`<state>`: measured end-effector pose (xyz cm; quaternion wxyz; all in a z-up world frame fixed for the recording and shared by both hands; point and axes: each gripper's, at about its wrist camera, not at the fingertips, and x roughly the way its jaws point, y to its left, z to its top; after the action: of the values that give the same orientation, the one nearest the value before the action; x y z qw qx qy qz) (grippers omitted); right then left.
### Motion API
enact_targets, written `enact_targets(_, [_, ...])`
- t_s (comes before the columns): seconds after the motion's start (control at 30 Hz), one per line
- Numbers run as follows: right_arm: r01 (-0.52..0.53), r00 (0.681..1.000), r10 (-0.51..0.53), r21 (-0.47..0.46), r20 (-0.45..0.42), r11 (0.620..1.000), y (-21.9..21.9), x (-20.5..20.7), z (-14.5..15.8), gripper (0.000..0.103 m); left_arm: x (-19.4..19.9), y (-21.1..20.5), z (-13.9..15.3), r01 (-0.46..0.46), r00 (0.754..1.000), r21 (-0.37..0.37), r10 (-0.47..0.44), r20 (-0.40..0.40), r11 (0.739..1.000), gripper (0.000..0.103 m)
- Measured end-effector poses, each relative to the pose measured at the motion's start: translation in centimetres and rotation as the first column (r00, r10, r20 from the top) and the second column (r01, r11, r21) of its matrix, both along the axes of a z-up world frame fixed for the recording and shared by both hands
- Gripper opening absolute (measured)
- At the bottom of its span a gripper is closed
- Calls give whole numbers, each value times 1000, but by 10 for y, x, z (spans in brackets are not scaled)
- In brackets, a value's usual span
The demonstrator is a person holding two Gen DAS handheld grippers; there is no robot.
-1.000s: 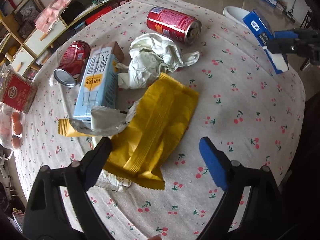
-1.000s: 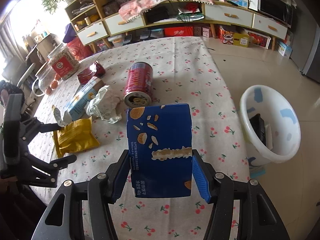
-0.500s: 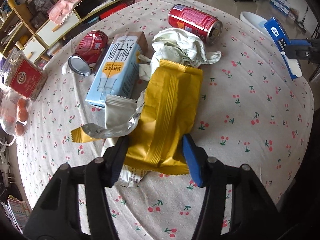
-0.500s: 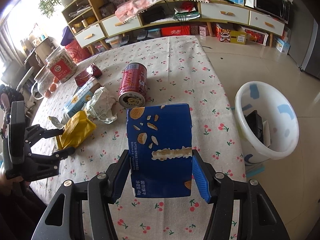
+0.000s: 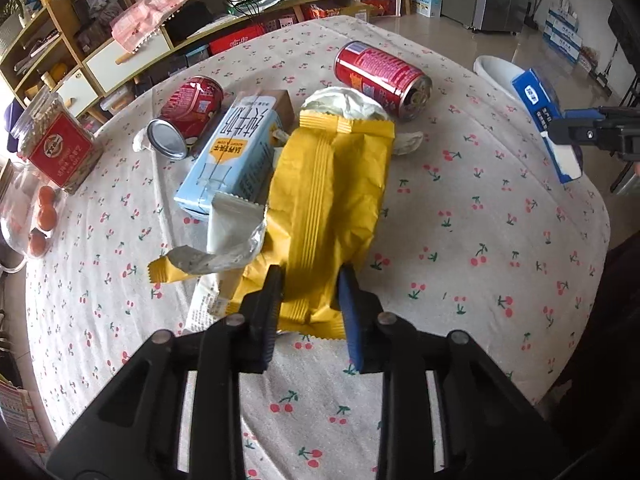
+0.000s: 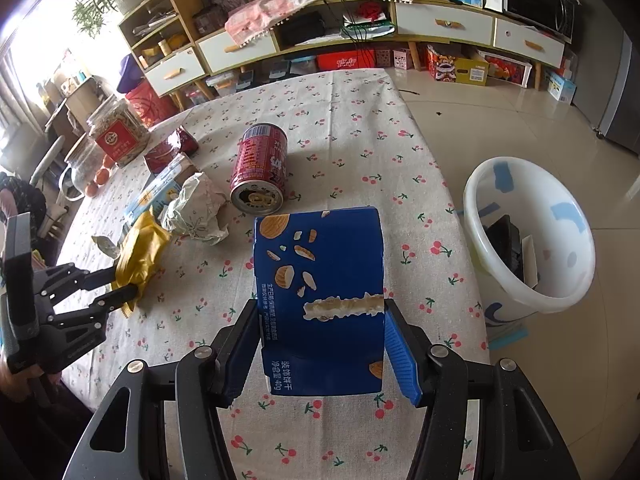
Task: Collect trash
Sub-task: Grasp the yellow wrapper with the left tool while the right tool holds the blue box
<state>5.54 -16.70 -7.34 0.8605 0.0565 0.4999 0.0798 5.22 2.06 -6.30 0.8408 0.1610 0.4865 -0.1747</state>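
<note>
left tongs clenched on yellow wrapper, still on desk. right tongs grasping blue box, held above desk edge beside white bin. bin already holds some trash. left near wrapper: two red cans, milk carton, crumpled paper.
</note>
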Motion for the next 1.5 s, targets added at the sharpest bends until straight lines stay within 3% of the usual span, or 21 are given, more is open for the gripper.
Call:
enact_targets(0.3, [48,998,-49,33,40,998,-23,-1,18,60,4,-4,22,-57,998,-132,57,-9,990,27])
enact_targets(0.53, [123,989,-124,20,75,992,-61,3,40,60,8,-40,50,2,1000,-178,3,26,984,27])
enact_targets(0.83, [250,964,-252,28,86,968,-132,7,53,60,24,-119,65,115,993,-200,-111,32,973,27])
enact_targets(1.2, [437,897,-441,114,11,892,-229,3,24,60,54,-235,39,228,970,-198,-241,-42,953,27])
enact_targets(1.5, [505,862,-505,122,-33,854,-268,-9,5,60,71,-302,8,261,952,-200,-286,-112,944,27])
